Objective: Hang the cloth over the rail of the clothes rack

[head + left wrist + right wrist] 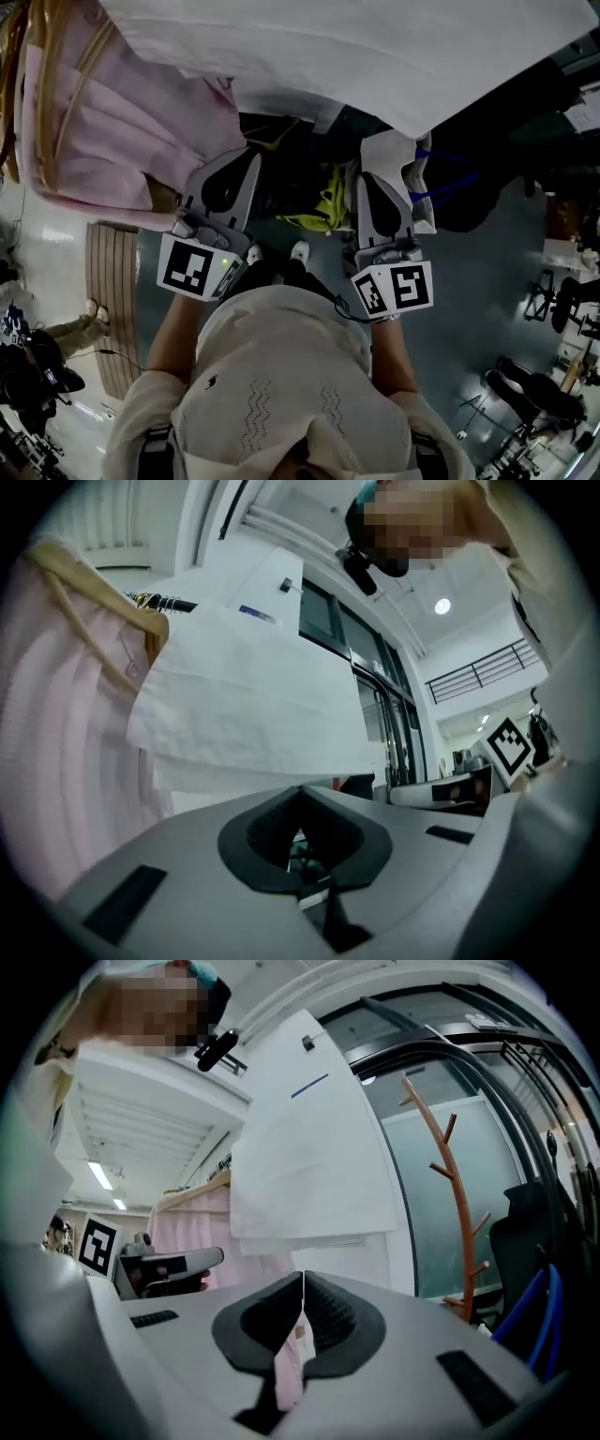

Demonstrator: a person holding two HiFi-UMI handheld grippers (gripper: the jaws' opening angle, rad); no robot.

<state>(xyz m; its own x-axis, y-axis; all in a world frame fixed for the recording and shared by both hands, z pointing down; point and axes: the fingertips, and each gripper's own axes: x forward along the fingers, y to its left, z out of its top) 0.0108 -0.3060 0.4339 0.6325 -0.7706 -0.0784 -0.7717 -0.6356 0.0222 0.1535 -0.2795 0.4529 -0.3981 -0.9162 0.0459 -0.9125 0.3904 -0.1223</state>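
The white cloth (pixel 375 56) spans the top of my head view. In both gripper views it hangs in folded layers at upper centre, above the jaws and clear of them, beside the pink garment (pixel 122 122). My left gripper (pixel 300 794) is closed on nothing. My right gripper (pixel 303 1279) has its tips pressed together, with a pink strip showing in the gap behind them. I cannot tell whether that strip is pinched.
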